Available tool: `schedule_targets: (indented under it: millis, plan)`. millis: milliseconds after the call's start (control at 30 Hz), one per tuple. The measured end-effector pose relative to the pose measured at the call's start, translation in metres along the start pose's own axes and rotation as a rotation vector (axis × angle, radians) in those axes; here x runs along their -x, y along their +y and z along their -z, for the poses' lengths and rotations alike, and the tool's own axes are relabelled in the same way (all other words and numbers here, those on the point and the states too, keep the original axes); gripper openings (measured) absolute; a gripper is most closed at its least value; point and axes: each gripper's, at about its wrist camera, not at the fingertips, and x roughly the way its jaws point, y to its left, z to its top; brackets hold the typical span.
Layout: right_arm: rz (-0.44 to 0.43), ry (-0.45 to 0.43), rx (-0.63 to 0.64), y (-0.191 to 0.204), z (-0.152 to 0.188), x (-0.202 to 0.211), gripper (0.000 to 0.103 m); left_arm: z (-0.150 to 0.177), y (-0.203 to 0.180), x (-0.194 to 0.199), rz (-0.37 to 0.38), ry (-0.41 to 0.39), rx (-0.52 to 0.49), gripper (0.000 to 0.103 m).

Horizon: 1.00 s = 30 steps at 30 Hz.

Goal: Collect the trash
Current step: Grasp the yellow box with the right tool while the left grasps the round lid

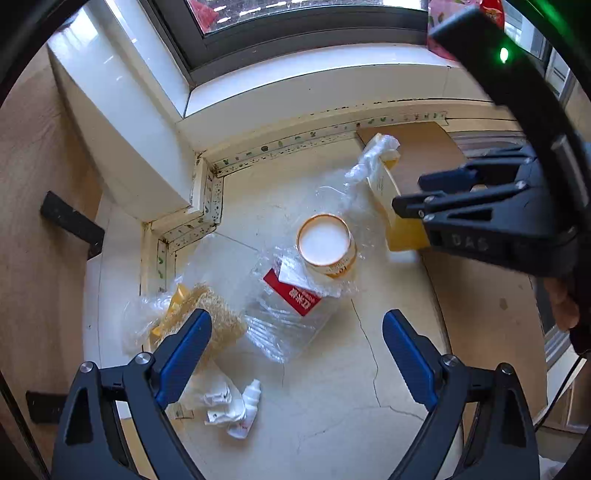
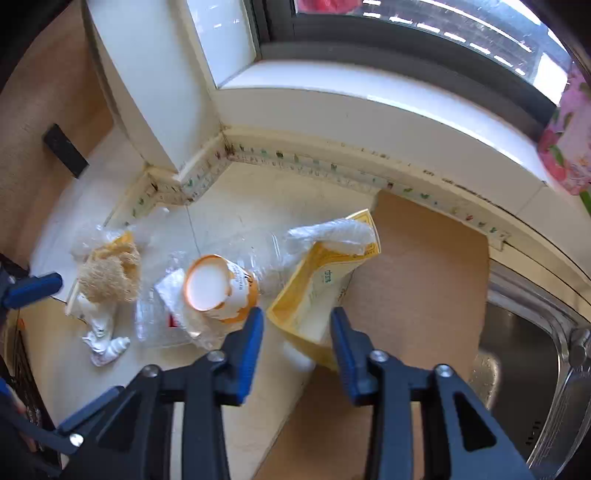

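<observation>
Approach step, nothing picked up yet. Left tool (image 1: 297,326) hangs wide open and empty over the clear plastic wrapper (image 1: 284,317) on the tabletop (image 1: 332,398). Right tool (image 2: 297,325), partly open and empty, straddles the yellow carton (image 2: 314,295)'s near end; next it should pinch it.

Left gripper (image 1: 297,332) open above paper cup (image 1: 325,243), plastic wrap (image 1: 284,325), countertop (image 1: 332,387)

- Both views are lit brightly by daylight from the window (image 1: 295,22).
- Glare is seen on the white sill (image 2: 369,92).
- Edges are bent and darkened by fisheye distortion.
- The yellow carton (image 1: 402,229) is slightly motion-blurred.
</observation>
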Motion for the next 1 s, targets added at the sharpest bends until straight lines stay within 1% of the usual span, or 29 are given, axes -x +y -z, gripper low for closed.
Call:
schedule_targets:
  millis: [33, 67, 133, 167, 333, 467, 533, 567, 633, 667, 700, 933, 967, 1000]
  plan:
    - [-0.012, -0.005, 0.01, -0.001, 0.001, -0.002, 0.027, -0.004, -0.002, -0.004, 0.006, 0.0, -0.001, 0.093]
    - [-0.031, -0.015, 0.028, 0.0, 0.001, -0.002, 0.021, -0.009, -0.002, -0.008, 0.014, 0.001, -0.003, 0.093]
    - [-0.057, -0.034, 0.061, 0.001, 0.001, 0.002, 0.014, -0.018, -0.005, -0.018, 0.032, 0.002, -0.013, 0.093]
    - [-0.064, -0.045, 0.072, 0.0, 0.002, 0.006, 0.014, -0.024, -0.006, -0.023, 0.037, 0.006, -0.018, 0.093]
    - [-0.172, -0.075, 0.051, -0.021, 0.011, 0.031, 0.013, -0.045, -0.018, -0.051, 0.06, 0.029, -0.054, 0.093]
    - [-0.216, -0.084, 0.031, -0.039, 0.025, 0.044, 0.013, -0.057, -0.022, -0.068, 0.072, 0.047, -0.058, 0.088]
    - [-0.243, -0.093, 0.009, -0.049, 0.035, 0.052, 0.013, -0.061, -0.021, -0.078, 0.082, 0.065, -0.05, 0.087]
    - [-0.256, -0.095, 0.001, -0.052, 0.039, 0.054, 0.013, -0.062, -0.02, -0.081, 0.083, 0.071, -0.046, 0.086]
    - [-0.285, -0.1, -0.008, -0.057, 0.046, 0.058, 0.013, -0.063, -0.019, -0.089, 0.1, 0.091, -0.033, 0.079]
    - [-0.29, -0.1, -0.01, -0.057, 0.048, 0.058, 0.013, -0.064, -0.017, -0.093, 0.103, 0.1, -0.025, 0.073]
    - [-0.301, -0.099, -0.011, -0.058, 0.051, 0.059, 0.013, -0.065, -0.016, -0.097, 0.106, 0.11, -0.015, 0.07]
    - [-0.384, -0.077, -0.031, -0.061, 0.058, 0.053, 0.013, -0.069, -0.014, -0.118, 0.106, 0.153, 0.029, 0.069]
    - [-0.398, -0.07, -0.037, -0.061, 0.059, 0.052, 0.012, -0.069, -0.014, -0.121, 0.103, 0.155, 0.033, 0.068]
    - [-0.425, -0.058, -0.05, -0.063, 0.06, 0.05, 0.012, -0.069, -0.014, -0.123, 0.098, 0.155, 0.037, 0.06]
